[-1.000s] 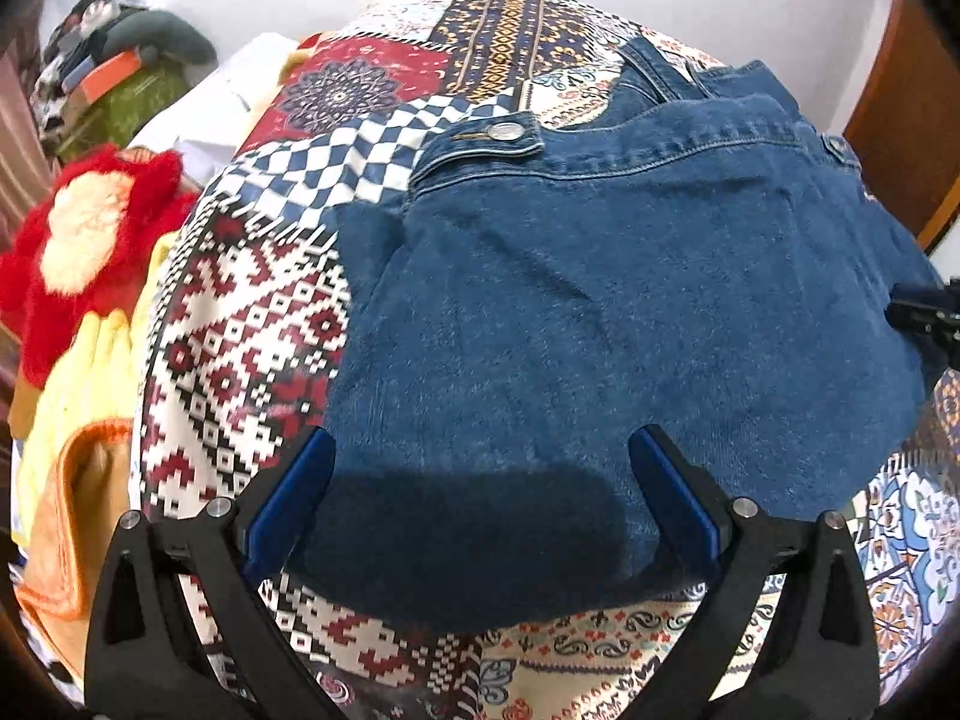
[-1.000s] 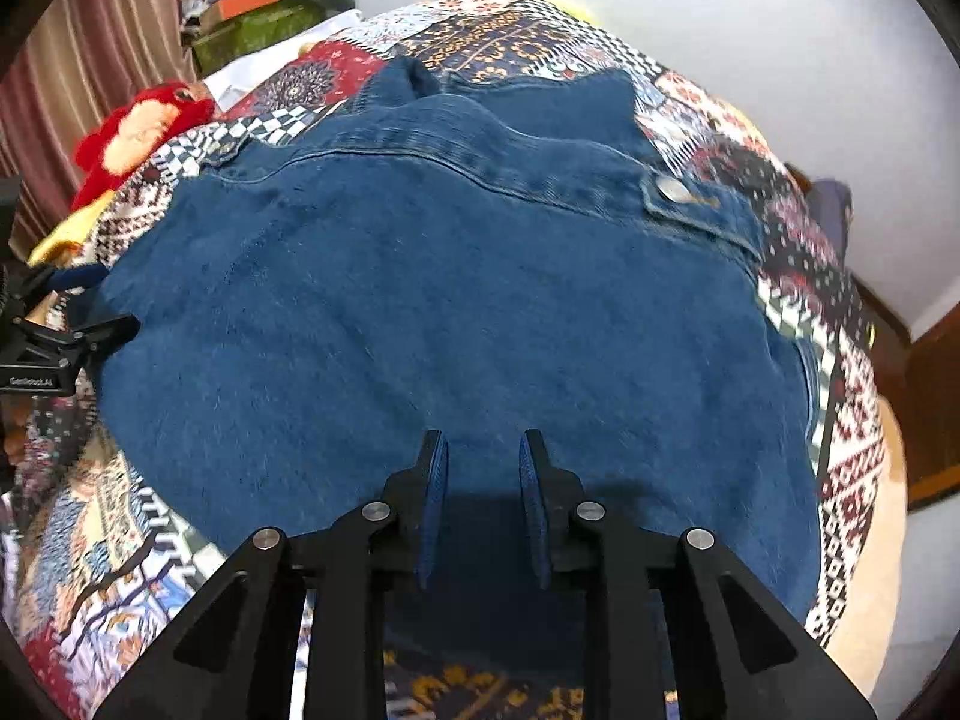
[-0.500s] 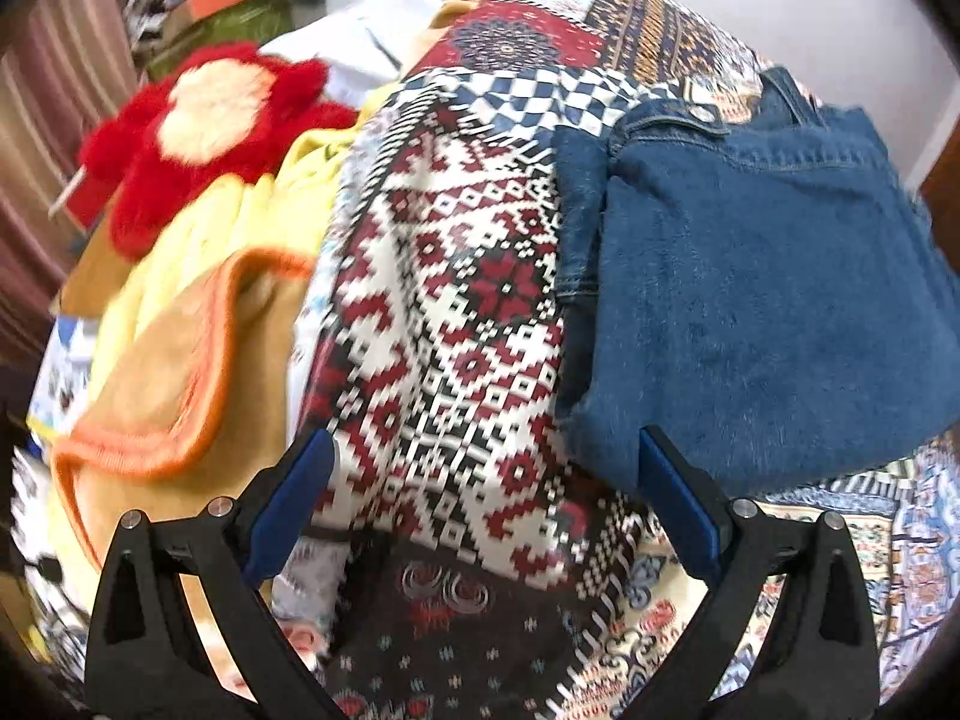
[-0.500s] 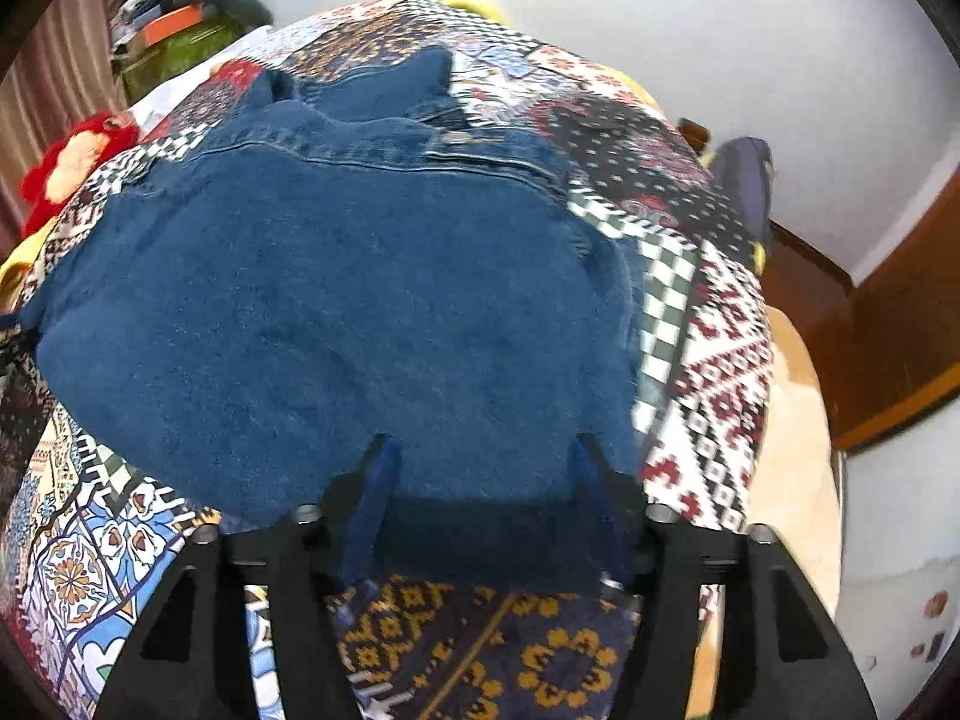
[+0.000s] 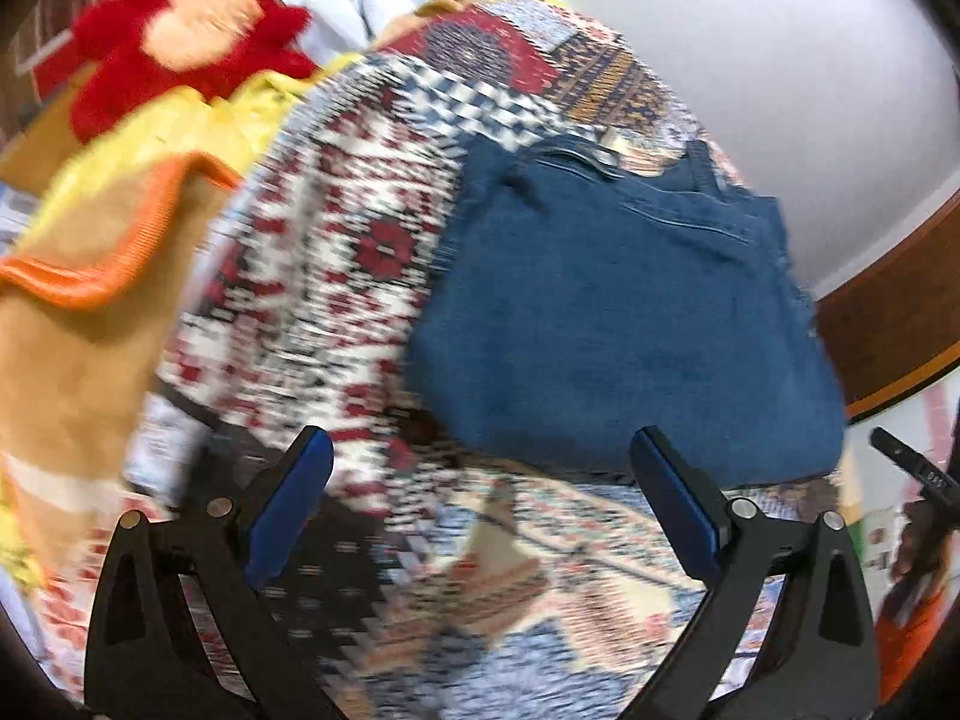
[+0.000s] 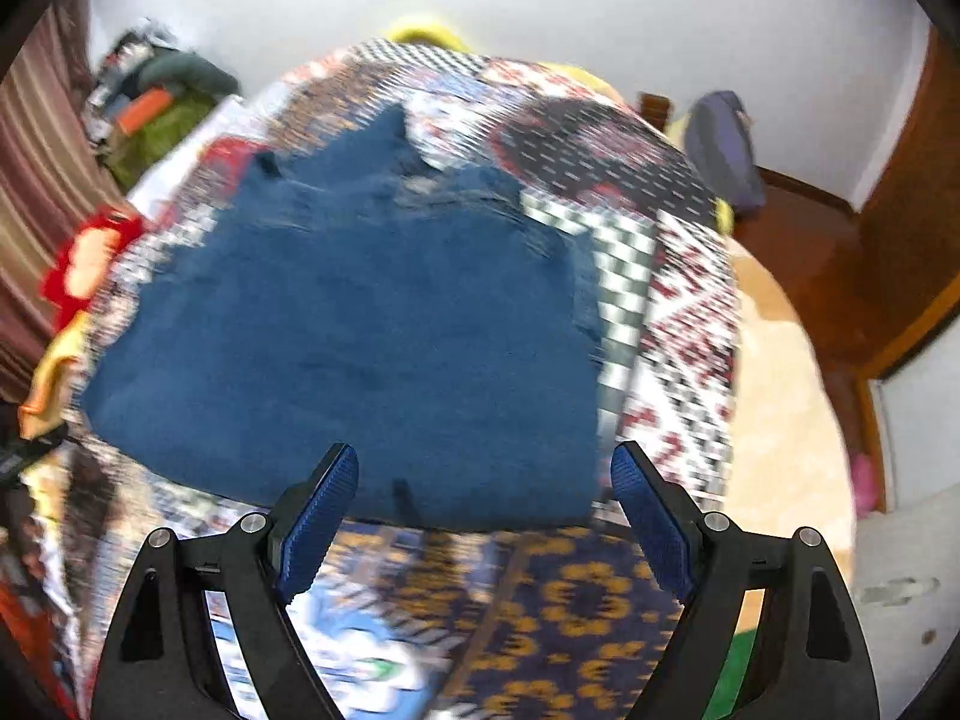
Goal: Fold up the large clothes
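Left wrist view: one denim garment (image 5: 624, 324) lies folded into a compact blue block on the patchwork bedspread (image 5: 336, 276), filling the frame from centre toward three o'clock, its seamed band along the far edge at about one o'clock. The left gripper (image 5: 480, 462) stands wide open with nothing between its two blue pads; its right pad overlaps the garment's near edge, though contact cannot be told. A second ago the denim filled this view between the fingers; now it sits to the right, and bedspread lies under the gripper. At ten to eleven o'clock are one red plush toy (image 5: 186, 42) and one yellow-and-orange cloth (image 5: 120, 228). The picture is motion-blurred.

Right wrist view: the same single garment (image 6: 360, 330) lies flat at the centre, reaching from nine o'clock almost to three, collar end toward twelve. The right gripper (image 6: 480, 468) is open, its jaws having just spread from nearly closed a second ago; the garment's near hem lies between the pads, which do not press it. The garment looks farther off than before. The plush toy (image 6: 84, 258) shows at nine o'clock.
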{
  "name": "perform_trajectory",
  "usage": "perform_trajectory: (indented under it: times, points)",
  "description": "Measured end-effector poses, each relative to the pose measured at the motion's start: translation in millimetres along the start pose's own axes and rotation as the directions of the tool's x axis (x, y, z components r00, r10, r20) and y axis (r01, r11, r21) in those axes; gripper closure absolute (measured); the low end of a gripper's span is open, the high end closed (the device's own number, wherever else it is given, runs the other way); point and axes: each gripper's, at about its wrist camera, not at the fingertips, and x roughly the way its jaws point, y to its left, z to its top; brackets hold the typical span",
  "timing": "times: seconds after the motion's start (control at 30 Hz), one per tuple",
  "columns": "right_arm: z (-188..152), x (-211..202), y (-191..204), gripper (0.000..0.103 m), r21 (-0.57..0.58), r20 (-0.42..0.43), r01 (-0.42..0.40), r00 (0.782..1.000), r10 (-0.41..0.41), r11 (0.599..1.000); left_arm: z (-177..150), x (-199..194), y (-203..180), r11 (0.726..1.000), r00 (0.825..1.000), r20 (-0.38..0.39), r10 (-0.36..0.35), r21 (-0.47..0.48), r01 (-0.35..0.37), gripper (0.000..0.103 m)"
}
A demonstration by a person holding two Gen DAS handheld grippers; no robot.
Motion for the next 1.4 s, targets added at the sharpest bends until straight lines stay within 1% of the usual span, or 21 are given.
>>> perform_trajectory:
  times: [0.03,0.13,0.17,0.23,0.37,0.47,0.53,0.63,0.7,0.73,0.77,0.8,0.87,0.93,1.0,1.07,1.17,1.23,1.27,1.37,1.4]
  points:
    - [3.3,0.1,9.8,0.018,-0.010,0.005,-0.023,1.000,0.023,1.000,0.6,4.9,-4.7,1.000,1.000,-0.009,-0.010,-0.001,0.010,0.002]
    - [11.6,2.6,39.9,0.017,-0.059,0.012,-0.095,0.995,0.096,0.994,-1.1,23.3,-14.3,0.997,0.996,-0.050,-0.074,-0.029,0.073,0.002]
    - [13.5,5.8,51.2,0.017,-0.079,0.009,-0.109,0.994,0.110,0.991,-1.3,30.6,-15.4,0.993,0.992,-0.068,-0.107,-0.053,0.103,0.002]
    - [17.0,14.7,68.8,0.017,-0.106,-0.003,-0.130,0.991,0.131,0.986,-1.7,48.3,-16.5,0.979,0.978,-0.104,-0.181,-0.114,0.169,0.002]
    - [18.5,46.6,94.3,0.017,-0.127,-0.064,-0.167,0.985,0.160,0.978,-1.3,73.5,-19.6,0.967,0.964,-0.144,-0.221,-0.162,0.198,0.002]
    - [13.0,74.6,102.1,0.017,-0.140,-0.119,-0.164,0.982,0.147,0.977,4.2,83.0,-21.3,0.952,0.954,-0.132,-0.269,-0.185,0.243,0.002]
    - [9.8,92.2,99.8,0.017,-0.141,-0.146,-0.155,0.980,0.134,0.978,8.2,87.1,-21.1,0.941,0.947,-0.119,-0.299,-0.202,0.272,0.002]
    - [6.7,97.6,98.9,0.010,-0.149,-0.115,-0.161,0.983,0.144,0.976,16.4,95.2,-16.4,0.908,0.929,-0.083,-0.361,-0.259,0.329,0.002]
    - [5.8,98.3,100.5,0.009,-0.152,-0.115,-0.162,0.983,0.145,0.975,22.6,100.1,-13.0,0.882,0.917,-0.041,-0.397,-0.295,0.369,0.002]
    - [6.0,98.7,101.1,0.008,-0.150,-0.115,-0.162,0.983,0.146,0.975,25.0,100.9,-12.0,0.876,0.915,-0.023,-0.402,-0.301,0.377,0.002]
    - [6.2,99.0,101.3,0.008,-0.147,-0.115,-0.163,0.982,0.147,0.976,28.8,102.3,-12.7,0.877,0.919,-0.006,-0.394,-0.300,0.374,0.005]
    - [6.5,98.5,101.2,0.008,-0.146,-0.116,-0.164,0.982,0.148,0.976,31.9,102.6,-15.1,0.896,0.936,0.003,-0.353,-0.286,0.339,0.016]
    - [6.6,96.0,99.5,0.008,-0.143,-0.120,-0.169,0.981,0.152,0.975,37.3,101.6,-18.8,0.941,0.970,0.011,-0.244,-0.239,0.240,0.027]
    - [6.9,93.0,98.3,0.008,-0.135,-0.127,-0.172,0.980,0.155,0.976,37.7,97.6,-21.7,0.946,0.975,0.045,-0.217,-0.235,0.222,0.036]
    - [7.7,88.2,96.2,0.009,-0.127,-0.131,-0.171,0.979,0.154,0.977,40.0,89.2,-25.8,0.958,0.980,0.069,-0.184,-0.208,0.195,0.054]
    - [8.6,81.6,93.1,0.008,-0.114,-0.131,-0.171,0.979,0.156,0.979,42.5,73.7,-29.4,0.973,0.986,0.107,-0.131,-0.175,0.149,0.067]
    - [12.6,70.6,89.1,0.009,-0.086,-0.117,-0.176,0.979,0.166,0.981,48.8,44.2,-28.9,0.977,0.976,0.181,-0.123,-0.153,0.152,0.070]
    - [15.5,64.2,89.1,0.008,-0.074,-0.106,-0.179,0.980,0.171,0.981,52.1,27.1,-32.5,0.983,0.969,0.226,-0.098,-0.128,0.129,0.072]
    - [17.9,59.4,91.4,0.008,-0.071,-0.095,-0.181,0.980,0.174,0.981,53.9,17.1,-34.2,0.986,0.964,0.252,-0.084,-0.118,0.117,0.073]
    - [23.9,50.6,104.5,0.008,-0.083,-0.075,-0.196,0.979,0.190,0.977,62.0,-10.8,-36.3,0.988,0.945,0.318,-0.077,-0.106,0.116,0.074]
    - [25.7,48.5,111.7,0.008,-0.094,-0.069,-0.204,0.978,0.198,0.975,63.4,-24.8,-39.0,0.992,0.937,0.345,-0.059,-0.085,0.093,0.074]
